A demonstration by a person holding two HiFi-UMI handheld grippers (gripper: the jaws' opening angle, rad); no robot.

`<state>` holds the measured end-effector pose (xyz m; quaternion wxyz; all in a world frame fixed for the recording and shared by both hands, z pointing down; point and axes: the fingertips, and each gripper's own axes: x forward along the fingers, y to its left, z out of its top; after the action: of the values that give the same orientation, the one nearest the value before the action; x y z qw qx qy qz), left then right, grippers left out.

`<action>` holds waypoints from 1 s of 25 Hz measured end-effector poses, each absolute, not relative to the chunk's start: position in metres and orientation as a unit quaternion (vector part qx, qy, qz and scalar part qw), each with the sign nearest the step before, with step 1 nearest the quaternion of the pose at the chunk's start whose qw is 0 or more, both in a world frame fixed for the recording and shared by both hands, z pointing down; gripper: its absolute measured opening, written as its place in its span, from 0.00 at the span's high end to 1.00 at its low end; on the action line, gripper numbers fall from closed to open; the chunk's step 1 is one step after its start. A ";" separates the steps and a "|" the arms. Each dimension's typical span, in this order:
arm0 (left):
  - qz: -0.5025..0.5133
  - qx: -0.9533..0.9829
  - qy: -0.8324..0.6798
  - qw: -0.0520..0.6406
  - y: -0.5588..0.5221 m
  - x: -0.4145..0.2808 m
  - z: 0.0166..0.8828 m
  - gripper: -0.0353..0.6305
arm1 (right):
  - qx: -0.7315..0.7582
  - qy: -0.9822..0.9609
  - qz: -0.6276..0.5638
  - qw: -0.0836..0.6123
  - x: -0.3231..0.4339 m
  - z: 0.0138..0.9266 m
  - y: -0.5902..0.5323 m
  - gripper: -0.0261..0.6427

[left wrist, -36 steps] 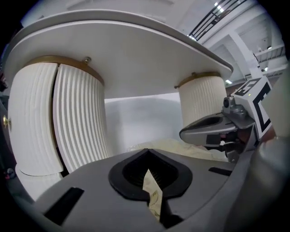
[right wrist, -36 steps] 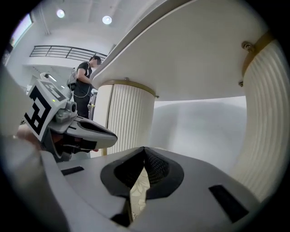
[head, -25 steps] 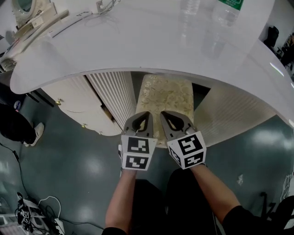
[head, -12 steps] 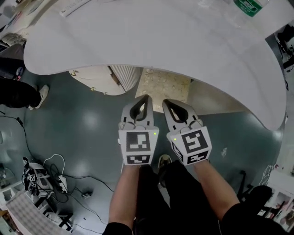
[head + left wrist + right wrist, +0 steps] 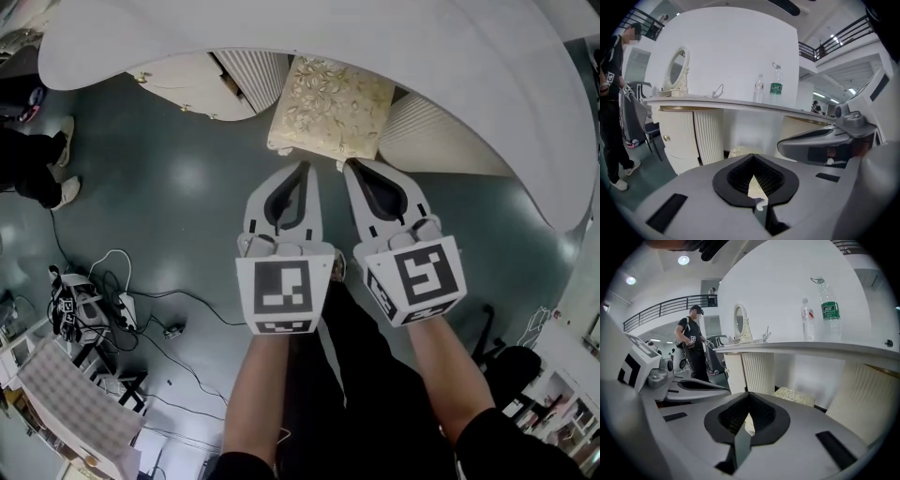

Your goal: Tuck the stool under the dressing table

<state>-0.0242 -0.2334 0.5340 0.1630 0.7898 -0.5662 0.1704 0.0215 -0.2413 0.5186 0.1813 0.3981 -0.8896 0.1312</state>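
Stool (image 5: 333, 108) under dressing table (image 5: 375, 37), beyond left hand-held gripper (image 5: 299, 169), right hand-held gripper (image 5: 352, 168), both closed, empty

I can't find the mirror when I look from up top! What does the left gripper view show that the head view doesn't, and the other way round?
Only the left gripper view shows the oval mirror, the green-labelled bottle and the smaller bottle on the dressing table. Only the head view shows the cables on the floor and the person's forearms. Both show the cushioned stool in the table's gap, plus the shut left gripper and right gripper.
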 end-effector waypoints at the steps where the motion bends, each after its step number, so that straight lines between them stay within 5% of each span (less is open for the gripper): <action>1: 0.175 0.788 -0.568 0.164 -0.230 -0.025 0.534 0.94 | 0.398 -0.889 0.134 0.179 0.023 0.519 -0.241 0.95; 25: 0.231 0.813 -0.520 0.125 -0.128 -0.052 0.358 0.94 | 0.396 -0.892 0.153 0.157 0.000 0.345 -0.131 0.95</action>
<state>-0.0523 -0.1277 0.3578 0.1249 0.8130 -0.5198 0.2308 -0.0003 -0.1306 0.3449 0.1568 0.3959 -0.8919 0.1526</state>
